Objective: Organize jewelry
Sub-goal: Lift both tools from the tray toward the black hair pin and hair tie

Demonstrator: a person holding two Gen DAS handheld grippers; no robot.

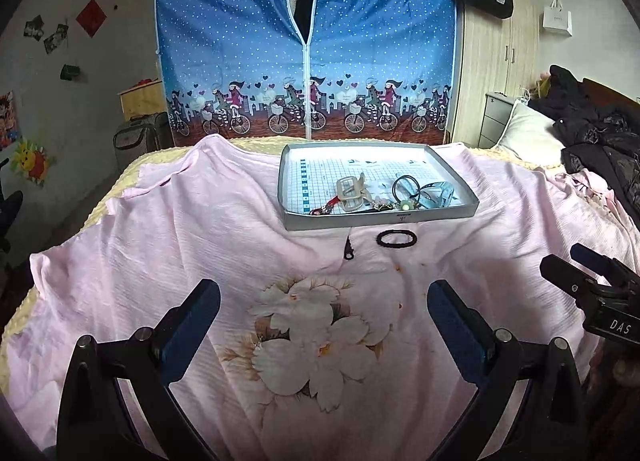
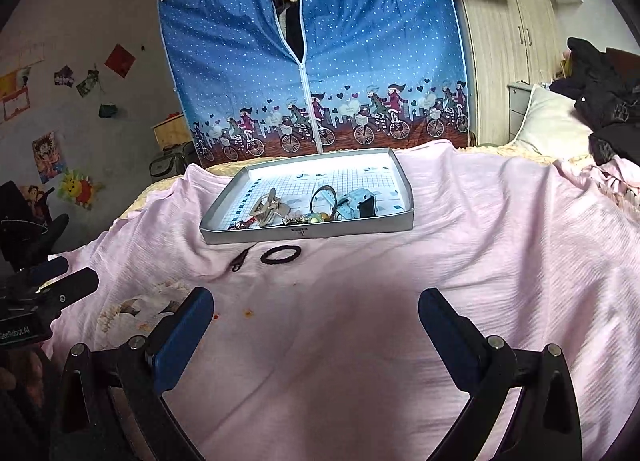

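Note:
A grey tray (image 1: 376, 219) (image 2: 308, 232) with a gridded floor rests on the pink sheet and holds a beige claw clip (image 1: 351, 193) (image 2: 269, 208), a blue clip (image 1: 440, 193) (image 2: 356, 203), a black ring and beaded pieces. Just in front of the tray lie a black hair tie (image 1: 396, 238) (image 2: 280, 253) and a small black hair pin (image 1: 349, 249) (image 2: 240, 259). My left gripper (image 1: 323, 301) is open over the flower print, well short of them. My right gripper (image 2: 316, 307) is open too, nothing between its fingers.
The pink sheet (image 1: 160, 253) covers a bed. A blue zip wardrobe (image 1: 304, 41) stands behind it, a wooden wardrobe (image 1: 496, 61) to the right, dark clothes (image 1: 592, 141) and a pillow at the far right. Each gripper shows at the other view's edge.

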